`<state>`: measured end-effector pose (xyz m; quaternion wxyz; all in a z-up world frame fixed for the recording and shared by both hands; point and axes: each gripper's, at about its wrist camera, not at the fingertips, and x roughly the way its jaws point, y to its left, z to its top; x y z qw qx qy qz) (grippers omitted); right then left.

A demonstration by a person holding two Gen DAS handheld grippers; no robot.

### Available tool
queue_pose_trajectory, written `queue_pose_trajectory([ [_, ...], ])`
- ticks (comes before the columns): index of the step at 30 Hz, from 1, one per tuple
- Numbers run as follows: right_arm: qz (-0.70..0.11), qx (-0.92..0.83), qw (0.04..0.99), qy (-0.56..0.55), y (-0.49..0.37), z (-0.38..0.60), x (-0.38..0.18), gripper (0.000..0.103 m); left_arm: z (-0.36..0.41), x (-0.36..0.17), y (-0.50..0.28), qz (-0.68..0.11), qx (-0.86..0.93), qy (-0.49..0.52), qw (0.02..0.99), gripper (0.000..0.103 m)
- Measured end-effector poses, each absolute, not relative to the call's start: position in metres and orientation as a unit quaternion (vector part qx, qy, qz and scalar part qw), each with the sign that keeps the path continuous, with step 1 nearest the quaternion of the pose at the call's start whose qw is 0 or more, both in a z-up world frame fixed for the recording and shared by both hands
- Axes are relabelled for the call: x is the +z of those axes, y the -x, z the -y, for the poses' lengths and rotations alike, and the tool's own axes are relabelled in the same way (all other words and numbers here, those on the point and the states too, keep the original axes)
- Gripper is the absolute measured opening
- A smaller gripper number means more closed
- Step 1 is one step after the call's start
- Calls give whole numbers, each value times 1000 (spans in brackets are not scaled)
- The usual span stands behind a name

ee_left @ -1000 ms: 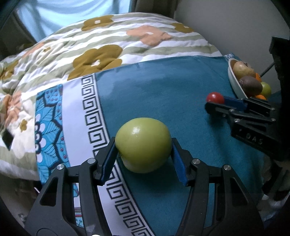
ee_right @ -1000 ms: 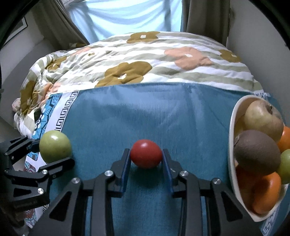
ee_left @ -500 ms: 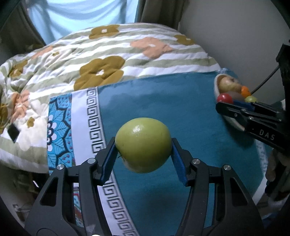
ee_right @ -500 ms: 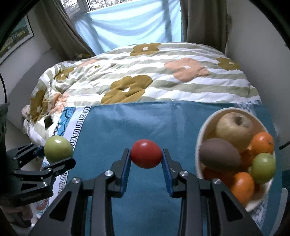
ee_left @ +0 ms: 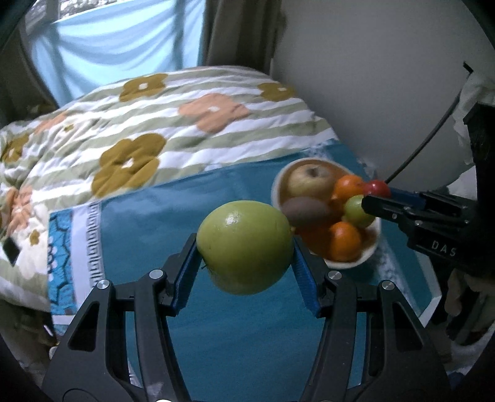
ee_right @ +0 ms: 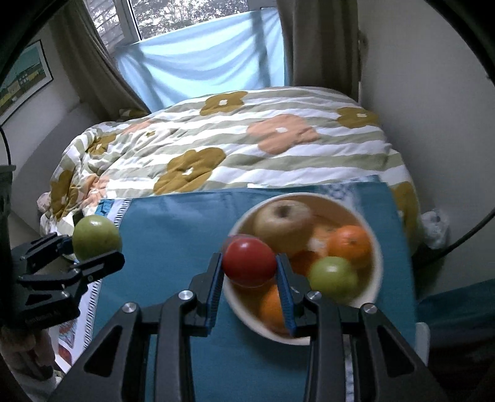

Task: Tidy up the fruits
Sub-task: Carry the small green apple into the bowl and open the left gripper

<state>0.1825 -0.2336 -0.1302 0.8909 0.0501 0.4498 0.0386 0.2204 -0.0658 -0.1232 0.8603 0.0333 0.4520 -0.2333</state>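
A white bowl (ee_right: 376,272) on a teal cloth (ee_right: 173,235) spread over a bed is filled with a tan apple (ee_right: 283,222), oranges (ee_right: 349,245), a small green fruit (ee_right: 332,276) and a brown kiwi (ee_left: 306,211). A green apple (ee_left: 244,245) is clamped in the left gripper (ee_left: 246,263) above the cloth. A red tomato (ee_right: 249,263) is clamped in the right gripper (ee_right: 250,278) over the bowl's near rim.

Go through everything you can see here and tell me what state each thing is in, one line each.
Left gripper: shut on the green apple, held above the teal cloth.
Right gripper: shut on the red fruit, over the bowl's near rim.
Bowl: upright on the cloth, holding several fruits.
Window: lower part covered by a blue sheet.
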Motion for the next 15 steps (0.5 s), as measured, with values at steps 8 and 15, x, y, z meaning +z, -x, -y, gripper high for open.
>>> queue_pose_trajectory([
  [8,-445,38,893,-56,-176,291,-127,31,139,-124,-214,-450,-252,-42,856,62],
  [15,-451,42,890,-56,-182,337,-137,31,192,-142,-219,-454,-243,-61,855,62],
])
